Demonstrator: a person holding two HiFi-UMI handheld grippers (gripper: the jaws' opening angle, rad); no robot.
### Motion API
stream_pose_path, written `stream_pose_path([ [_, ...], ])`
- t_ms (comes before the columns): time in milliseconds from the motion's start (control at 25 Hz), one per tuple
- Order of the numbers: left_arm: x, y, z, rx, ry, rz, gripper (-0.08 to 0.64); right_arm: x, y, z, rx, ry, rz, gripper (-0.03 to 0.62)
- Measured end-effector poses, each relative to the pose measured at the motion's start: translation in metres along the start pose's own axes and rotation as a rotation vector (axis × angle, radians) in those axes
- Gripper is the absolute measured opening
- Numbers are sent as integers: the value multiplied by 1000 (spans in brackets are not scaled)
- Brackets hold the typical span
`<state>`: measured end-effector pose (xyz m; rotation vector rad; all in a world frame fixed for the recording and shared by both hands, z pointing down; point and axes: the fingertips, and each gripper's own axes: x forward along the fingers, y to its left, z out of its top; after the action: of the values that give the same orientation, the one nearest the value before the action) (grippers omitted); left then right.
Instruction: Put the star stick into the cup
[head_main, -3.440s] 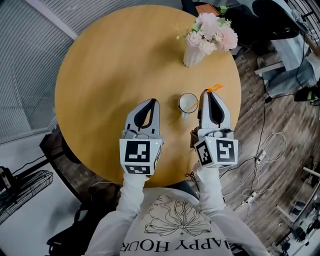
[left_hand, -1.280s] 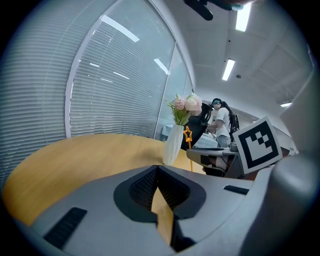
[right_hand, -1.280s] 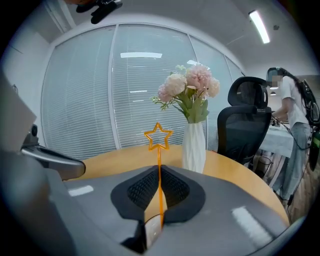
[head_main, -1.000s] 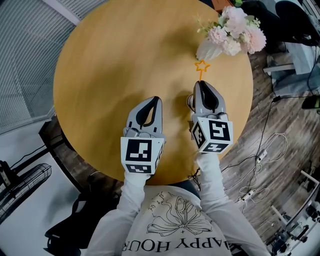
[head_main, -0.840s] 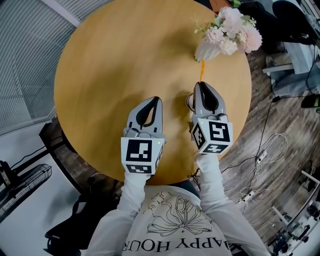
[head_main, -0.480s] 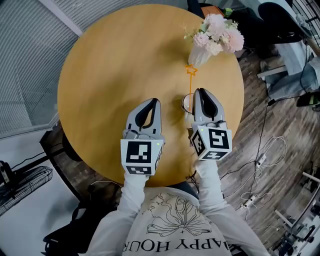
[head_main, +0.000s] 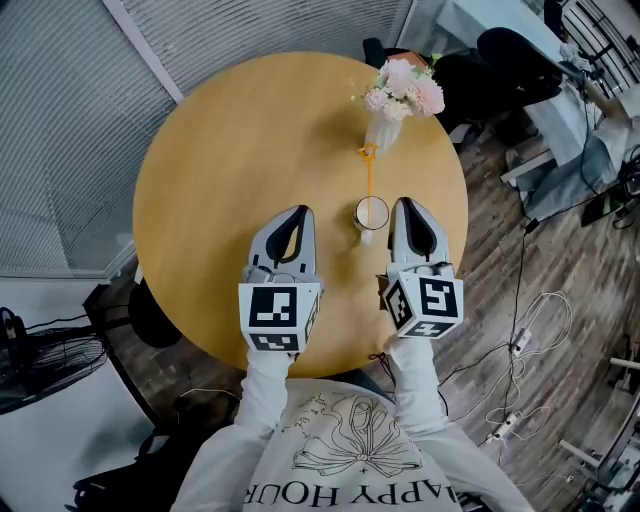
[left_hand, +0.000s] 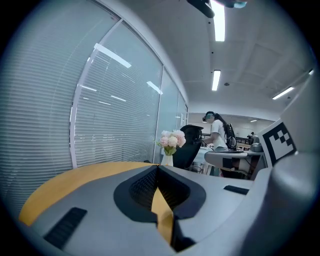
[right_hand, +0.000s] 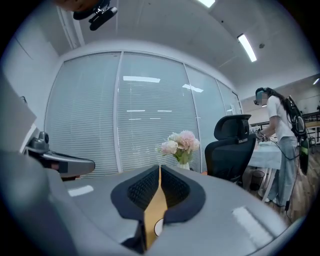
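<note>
A white cup (head_main: 372, 213) stands on the round yellow table (head_main: 230, 150), just this side of the vase. The orange star stick (head_main: 369, 175) rises out of the cup, its star end leaning toward the vase. My right gripper (head_main: 405, 203) is shut and empty, just right of the cup and apart from the stick. My left gripper (head_main: 301, 211) is shut and empty too, a short way left of the cup. In the left gripper view the jaws (left_hand: 157, 167) meet with only table showing in the gap. The right gripper view shows its jaws (right_hand: 160, 169) closed the same way.
A white vase of pink flowers (head_main: 385, 125) stands near the table's far right edge, close behind the cup. Black office chairs (head_main: 500, 60) sit beyond the table. Cables (head_main: 520, 330) lie on the wood floor at right. A person (right_hand: 280, 145) stands far off.
The right gripper held the star stick above the cup; now the stick stands in the cup, and the gripper has let go and sits beside it. The left gripper stayed put.
</note>
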<state>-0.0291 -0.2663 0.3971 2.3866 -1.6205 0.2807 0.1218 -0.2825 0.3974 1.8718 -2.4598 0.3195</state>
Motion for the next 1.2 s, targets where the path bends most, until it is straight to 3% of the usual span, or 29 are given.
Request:
stream_pose_path([
  [560,-65,-15,58,52,-137,24,6,-60,25,71,-11,-156,15,14],
  [1200,-89,-23,85,78,-204,18,6,-82,34,93,-3,-200,23,14],
])
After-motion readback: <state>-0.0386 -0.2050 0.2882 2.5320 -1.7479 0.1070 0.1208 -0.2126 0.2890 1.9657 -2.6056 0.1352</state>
